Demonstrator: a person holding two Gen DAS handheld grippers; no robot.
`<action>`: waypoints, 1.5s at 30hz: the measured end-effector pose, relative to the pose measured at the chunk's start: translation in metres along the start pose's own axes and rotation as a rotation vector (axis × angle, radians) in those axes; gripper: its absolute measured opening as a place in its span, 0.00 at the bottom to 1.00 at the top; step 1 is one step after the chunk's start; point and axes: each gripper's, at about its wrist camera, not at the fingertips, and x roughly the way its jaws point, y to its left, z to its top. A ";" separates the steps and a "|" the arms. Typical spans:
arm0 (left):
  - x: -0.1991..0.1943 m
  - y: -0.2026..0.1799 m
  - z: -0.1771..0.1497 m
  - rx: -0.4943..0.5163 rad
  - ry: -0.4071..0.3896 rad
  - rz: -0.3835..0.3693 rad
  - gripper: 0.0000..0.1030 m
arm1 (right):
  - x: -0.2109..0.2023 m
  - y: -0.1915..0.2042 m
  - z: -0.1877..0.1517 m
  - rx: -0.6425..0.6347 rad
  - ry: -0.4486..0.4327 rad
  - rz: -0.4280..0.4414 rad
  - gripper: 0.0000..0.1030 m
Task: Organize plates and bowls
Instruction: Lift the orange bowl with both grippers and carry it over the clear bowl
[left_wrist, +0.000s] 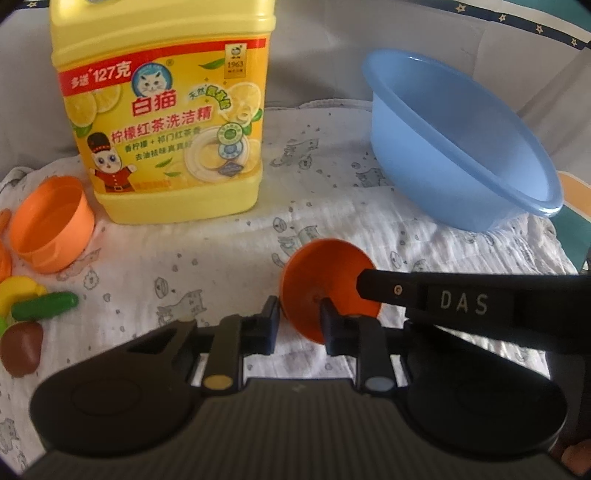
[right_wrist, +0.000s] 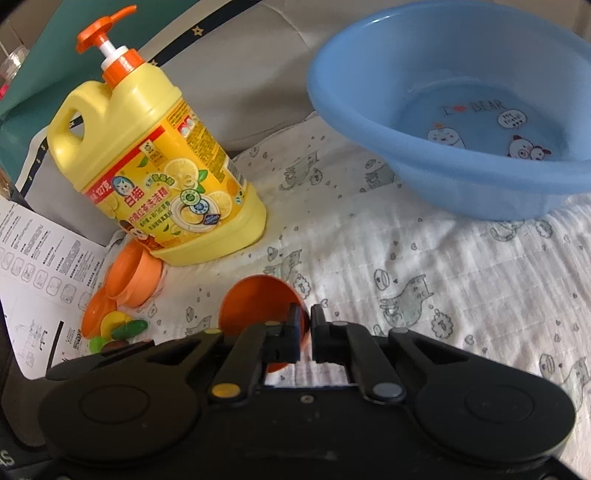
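Observation:
A small dark-orange toy plate (left_wrist: 325, 280) is held on edge above the printed cloth. My right gripper (right_wrist: 303, 332) is shut on the plate's (right_wrist: 258, 306) rim; one of its fingers (left_wrist: 436, 295) reaches in from the right in the left wrist view. My left gripper (left_wrist: 300, 321) stands around the plate's lower edge with the jaws parted. A lighter orange toy bowl (left_wrist: 50, 225) lies tipped at the left; it also shows in the right wrist view (right_wrist: 135, 275). A blue plastic basin (left_wrist: 461, 155) stands at the back right, empty, also seen in the right wrist view (right_wrist: 461, 110).
A yellow dish-soap bottle (left_wrist: 166, 110) stands at the back, with an orange pump (right_wrist: 107, 48). Toy food pieces (left_wrist: 29, 310) and another orange dish (right_wrist: 96, 310) lie at the left. A printed paper sheet (right_wrist: 40, 266) lies at the far left.

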 end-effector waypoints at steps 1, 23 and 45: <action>-0.003 -0.001 0.000 0.002 0.001 -0.003 0.22 | -0.004 -0.001 0.000 0.002 -0.002 0.002 0.05; -0.110 -0.030 -0.046 0.044 -0.020 -0.014 0.22 | -0.114 0.016 -0.057 -0.019 -0.024 0.017 0.05; -0.217 -0.065 -0.149 0.088 -0.036 -0.050 0.22 | -0.223 0.031 -0.149 -0.037 0.005 0.046 0.05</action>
